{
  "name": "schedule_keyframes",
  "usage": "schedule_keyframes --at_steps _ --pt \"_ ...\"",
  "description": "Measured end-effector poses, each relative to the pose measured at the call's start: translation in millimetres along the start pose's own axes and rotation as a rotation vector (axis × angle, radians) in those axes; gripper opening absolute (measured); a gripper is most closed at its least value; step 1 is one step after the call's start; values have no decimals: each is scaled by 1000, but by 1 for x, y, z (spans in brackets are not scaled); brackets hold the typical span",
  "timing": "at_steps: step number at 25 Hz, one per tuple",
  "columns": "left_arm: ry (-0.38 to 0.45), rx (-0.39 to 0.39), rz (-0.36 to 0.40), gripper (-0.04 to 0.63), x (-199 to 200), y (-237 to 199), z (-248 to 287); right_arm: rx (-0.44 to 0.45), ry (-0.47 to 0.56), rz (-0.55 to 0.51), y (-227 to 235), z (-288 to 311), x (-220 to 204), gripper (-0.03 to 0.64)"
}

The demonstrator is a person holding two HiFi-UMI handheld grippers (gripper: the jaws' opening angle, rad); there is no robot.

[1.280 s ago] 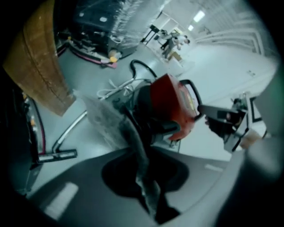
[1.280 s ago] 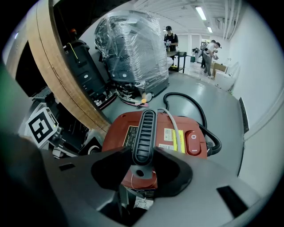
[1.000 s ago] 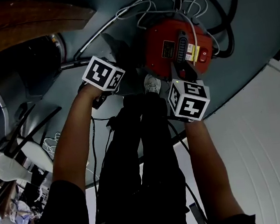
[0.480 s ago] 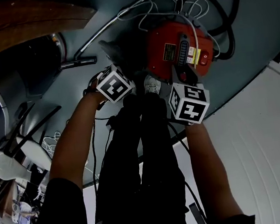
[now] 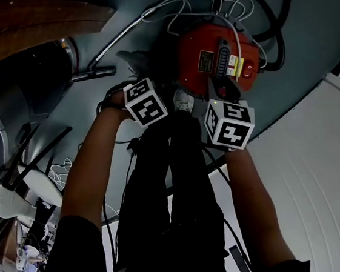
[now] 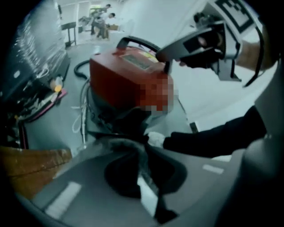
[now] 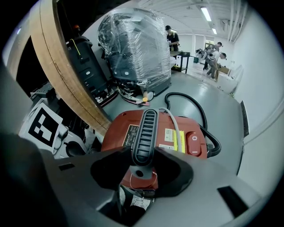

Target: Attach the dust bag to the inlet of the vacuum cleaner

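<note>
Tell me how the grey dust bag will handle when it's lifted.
Probably floppy: the dust bag creases and folds where the left gripper pinches it. Likely light too, since the fabric looks thin and sags beside the vacuum cleaner.

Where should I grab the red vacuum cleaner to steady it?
The black ribbed carry handle atop the red plastic vacuum cleaner, from above, claw across its narrow width: it is a raised bar. The right claw is shut on it.
</note>
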State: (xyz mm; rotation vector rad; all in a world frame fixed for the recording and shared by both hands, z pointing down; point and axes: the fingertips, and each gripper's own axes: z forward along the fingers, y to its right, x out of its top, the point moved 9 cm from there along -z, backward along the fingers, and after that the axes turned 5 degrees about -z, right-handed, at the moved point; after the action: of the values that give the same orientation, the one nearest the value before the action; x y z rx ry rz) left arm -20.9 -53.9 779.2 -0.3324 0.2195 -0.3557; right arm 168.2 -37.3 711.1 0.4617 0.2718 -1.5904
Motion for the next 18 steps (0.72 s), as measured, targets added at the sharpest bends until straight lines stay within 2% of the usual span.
schedule_keyframes --at_steps 1,2,7,10,12,15,16,17,18 --pt "-1 2 8 9 0 1 1 1 -2 0 0 0 0 153" --pt "13 -3 -18 9 -1 0 1 2 -4 0 1 0 0 153" --pt "167 -15 -332 43 -13 -4 -1 11 -3 7 2 1 -1 155" --pt "234 -2 -470 66 -23 -2 -2 47 24 27 4 0 -4 156" --pt "275 -8 -522 161 -29 2 -7 74 54 63 5 -5 -7 160" --pt "342 18 -551 173 -36 10 -22 45 159 65 5 -28 -5 170" --pt "366 43 -555 169 -39 12 -29 26 189 51 3 -37 -4 139" --pt "395 77 -564 145 -42 14 -38 12 208 38 0 -45 -3 47" --pt "430 114 -579 62 -45 16 -49 5 219 28 -3 -51 -3 0"
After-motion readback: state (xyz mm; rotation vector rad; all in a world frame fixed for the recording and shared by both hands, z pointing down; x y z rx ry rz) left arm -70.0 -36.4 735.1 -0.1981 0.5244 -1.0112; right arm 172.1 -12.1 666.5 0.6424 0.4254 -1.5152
